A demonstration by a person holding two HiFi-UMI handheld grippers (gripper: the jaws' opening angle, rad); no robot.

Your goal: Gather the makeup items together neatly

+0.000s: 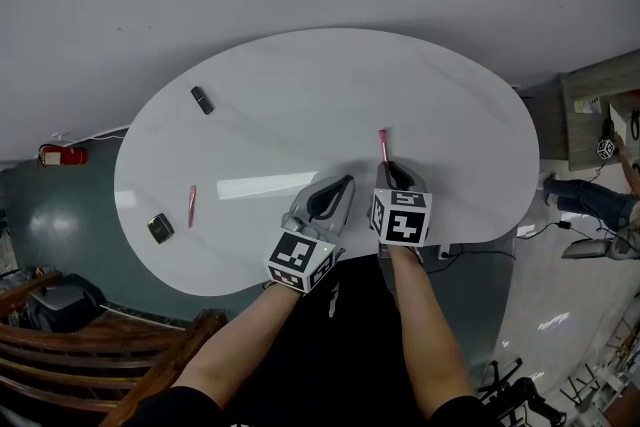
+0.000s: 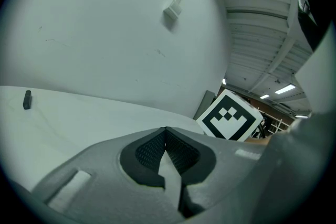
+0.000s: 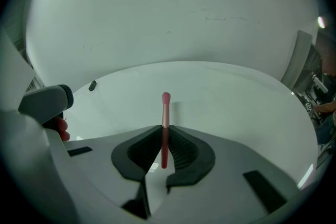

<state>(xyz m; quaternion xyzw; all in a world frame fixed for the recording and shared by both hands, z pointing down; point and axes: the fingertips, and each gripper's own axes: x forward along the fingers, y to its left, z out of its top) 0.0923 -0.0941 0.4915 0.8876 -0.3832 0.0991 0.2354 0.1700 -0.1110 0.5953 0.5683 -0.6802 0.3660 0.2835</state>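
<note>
- Grip first: the right tool (image 3: 164,131) has its jaws closed on a slim pink makeup stick (image 3: 165,107). Part of the stick's length juts forward past the tips, over the near middle of the white oval bench (image 1: 450,115).
- The left tool (image 2: 166,131) is pressed fully together with nothing between its pads (it sits just beside the right one, near the bench's front edge).
- The other items lie well apart from the tools, on the person's left. A small dark tube (image 1: 202,100) is toward the far left rim. A second thin pink stick (image 1: 191,205) and a dark square compact (image 1: 160,229) lie close together near the left front edge.
- The step in hand, as I judge it, is carrying the held stick to a gathering spot. The pair at the left front looks the natural place, since two of the four items already lie there.
- To do it well, hold the squeeze steady, because a thin round stick can pivot or slip between the pads.
- Lower the stick until it lies flat before letting go, parallel to the other pink stick and just beside it, not across it.
- Risk: let go from a height, it may roll toward the rim (the bench top looks smooth and glossy), so release low and slowly.
- The left tool could open and fetch the dark tube.
</note>
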